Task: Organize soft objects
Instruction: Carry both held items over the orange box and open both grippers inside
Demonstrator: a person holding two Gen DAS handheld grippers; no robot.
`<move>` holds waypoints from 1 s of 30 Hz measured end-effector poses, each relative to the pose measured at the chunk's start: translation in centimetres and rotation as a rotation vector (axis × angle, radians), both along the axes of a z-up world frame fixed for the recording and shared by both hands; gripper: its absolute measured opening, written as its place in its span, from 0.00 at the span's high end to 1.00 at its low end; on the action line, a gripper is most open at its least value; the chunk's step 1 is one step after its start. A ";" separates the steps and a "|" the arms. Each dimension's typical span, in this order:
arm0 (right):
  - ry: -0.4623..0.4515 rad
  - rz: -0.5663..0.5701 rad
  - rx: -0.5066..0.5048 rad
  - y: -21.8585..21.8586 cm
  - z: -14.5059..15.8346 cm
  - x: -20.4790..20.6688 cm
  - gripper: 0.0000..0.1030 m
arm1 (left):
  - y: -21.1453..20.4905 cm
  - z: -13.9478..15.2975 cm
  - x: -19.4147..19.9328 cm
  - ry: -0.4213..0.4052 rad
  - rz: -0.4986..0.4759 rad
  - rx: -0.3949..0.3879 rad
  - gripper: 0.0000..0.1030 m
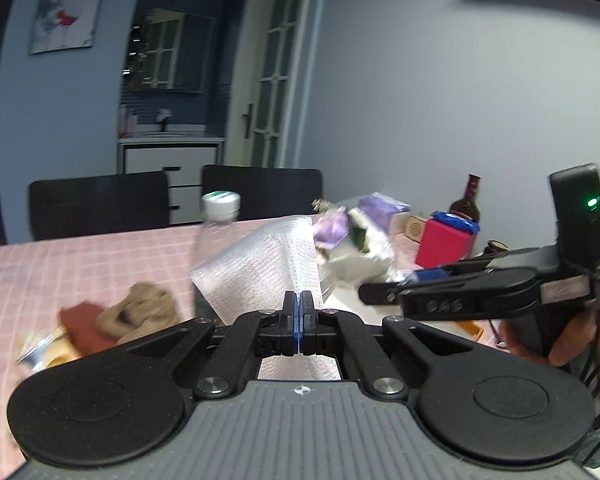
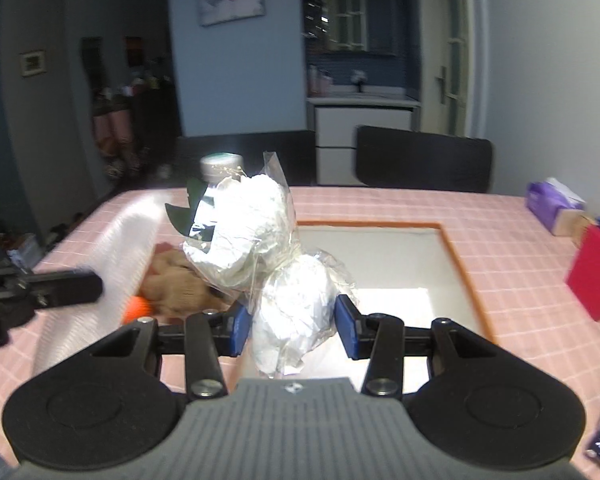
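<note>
Left wrist view: the left gripper [image 1: 302,304] is fully closed, pinching one corner of a white mesh cloth [image 1: 260,268], so the sheet hangs clear of the pink checked tablecloth [image 1: 80,264]. Holding it by a corner probably lets it hang flat for folding or laying away. Below lie one tan knitted item [image 1: 140,314] and one red cloth [image 1: 82,326]; one clear bottle [image 1: 216,216] stands behind. Two dark chairs [image 1: 100,204] back the table.

Right wrist view: the right gripper [image 2: 294,330] stands part open, its blue pads [image 2: 238,330] apparently pressing the lower end of one plastic-wrapped white bundle [image 2: 268,248], held lifted above the orange-rimmed tray [image 2: 458,256]. Gripping the narrow end seems to keep the bulky top free. One red box [image 2: 596,276] and one purple tissue pack [image 2: 548,200] sit well apart at the right.
</note>
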State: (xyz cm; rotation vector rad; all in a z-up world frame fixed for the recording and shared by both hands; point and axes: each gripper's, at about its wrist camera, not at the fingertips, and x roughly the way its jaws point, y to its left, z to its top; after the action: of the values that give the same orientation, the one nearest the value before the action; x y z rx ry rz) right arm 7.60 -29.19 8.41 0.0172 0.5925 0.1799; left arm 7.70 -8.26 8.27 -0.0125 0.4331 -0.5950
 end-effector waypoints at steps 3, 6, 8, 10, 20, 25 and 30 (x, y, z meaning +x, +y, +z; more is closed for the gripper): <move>0.028 -0.050 -0.009 -1.8 -0.6 1.1 0.57 | -2.2 0.4 1.3 -0.004 -0.024 0.012 1.00; 0.053 -0.090 0.001 -3.4 -1.2 2.2 0.57 | -4.2 0.6 2.5 -0.002 -0.038 0.027 1.00; 0.066 -0.115 0.009 -4.6 -1.3 3.1 0.57 | -5.4 0.5 3.3 -0.005 -0.039 0.050 1.00; 0.081 -0.134 0.011 -5.4 -1.4 4.0 0.57 | -6.7 0.4 4.2 -0.005 -0.034 0.074 1.00; 0.170 -0.128 -0.113 -6.2 -4.2 8.9 0.57 | -12.7 -2.8 8.7 0.000 0.062 0.304 1.00; 0.220 -0.121 -0.143 -6.8 -6.6 11.2 0.57 | -14.2 -5.5 10.6 0.042 0.086 0.388 1.00; 0.274 -0.116 -0.094 -7.7 -7.4 12.9 0.56 | -15.3 -7.0 11.5 0.058 0.088 0.455 1.00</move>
State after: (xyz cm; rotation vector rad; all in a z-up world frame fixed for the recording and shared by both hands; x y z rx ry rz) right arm 20.50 -36.89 1.00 -0.0153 0.8706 0.0368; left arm 19.16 -23.56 1.24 0.3843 0.6131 -0.4000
